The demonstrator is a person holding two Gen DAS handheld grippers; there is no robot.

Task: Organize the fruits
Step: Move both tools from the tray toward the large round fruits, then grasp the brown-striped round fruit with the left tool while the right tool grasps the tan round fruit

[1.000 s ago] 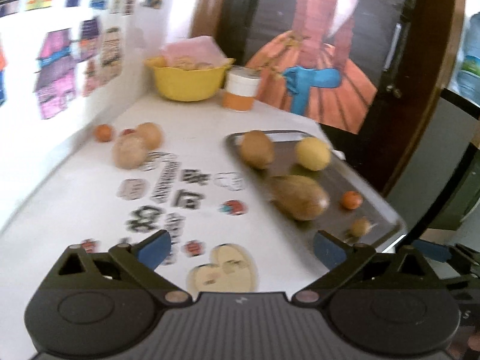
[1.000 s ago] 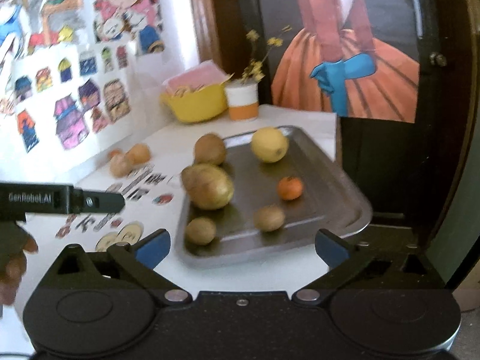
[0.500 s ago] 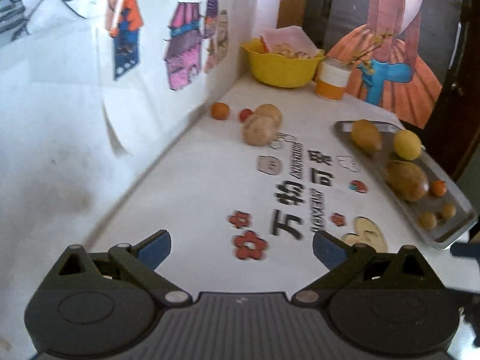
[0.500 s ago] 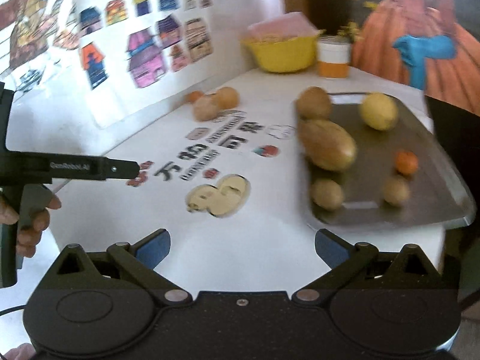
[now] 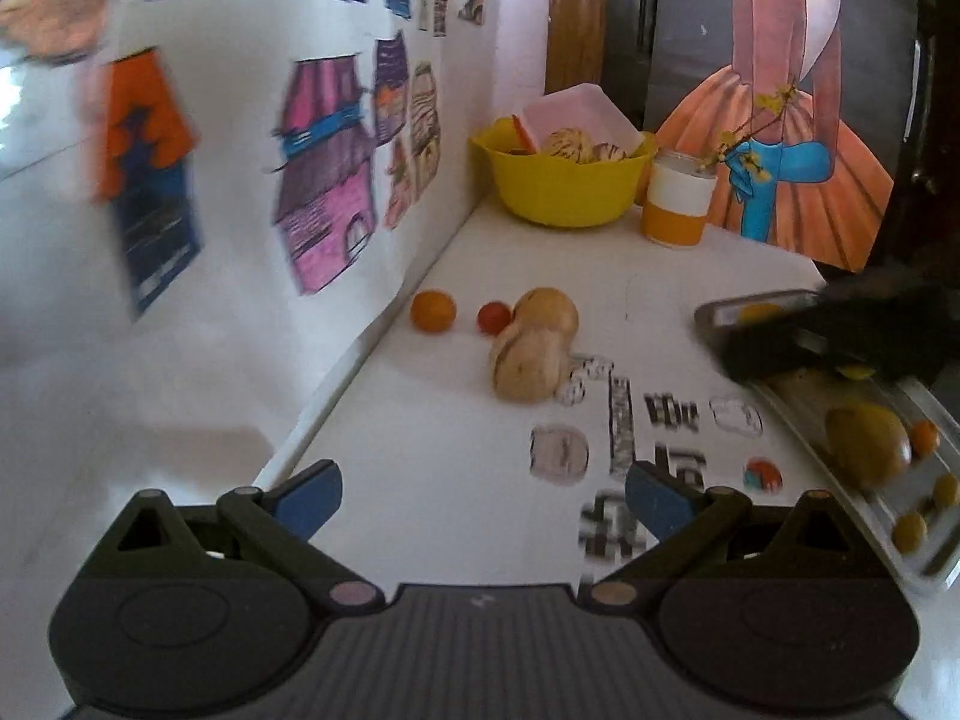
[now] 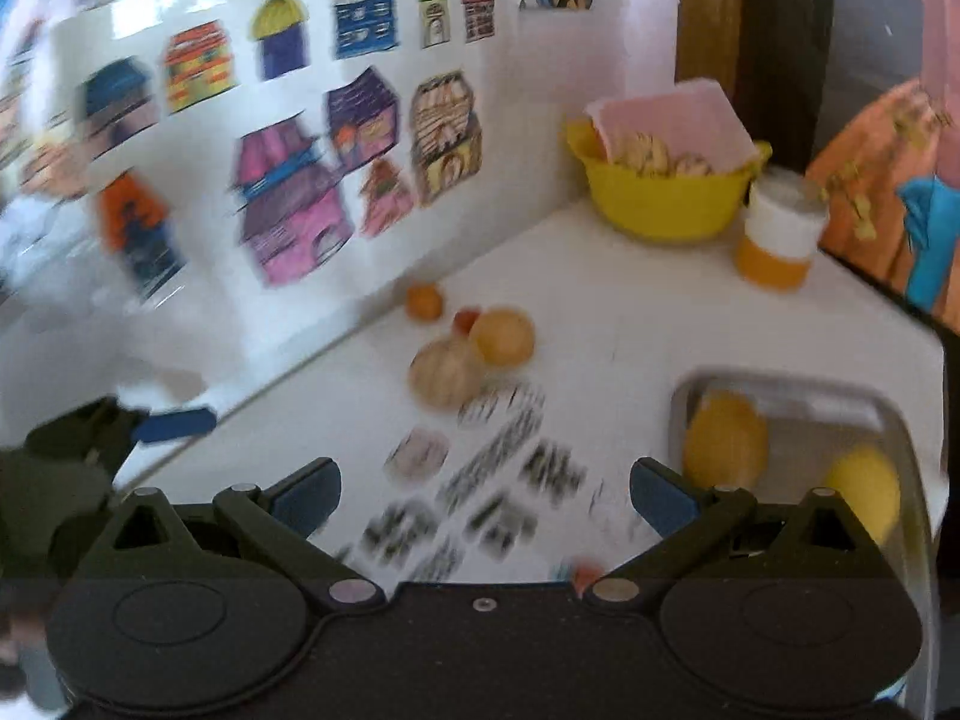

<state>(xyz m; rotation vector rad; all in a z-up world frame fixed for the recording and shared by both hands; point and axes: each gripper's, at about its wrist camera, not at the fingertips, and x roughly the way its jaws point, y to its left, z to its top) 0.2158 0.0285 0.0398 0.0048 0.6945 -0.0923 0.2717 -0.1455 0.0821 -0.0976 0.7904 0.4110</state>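
While blurred, both views agree: left gripper (image 5: 483, 495) wide, holding nothing; right gripper (image 6: 485, 495) likewise. Loose fruits (image 5: 528, 354) at frame centre on table (image 5: 432, 420). Tray (image 5: 924, 546) at right edge, carrying perhaps five more.

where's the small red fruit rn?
Left wrist view, centre: the small red fruit lies on the table between the small orange fruit and the round tan fruit.
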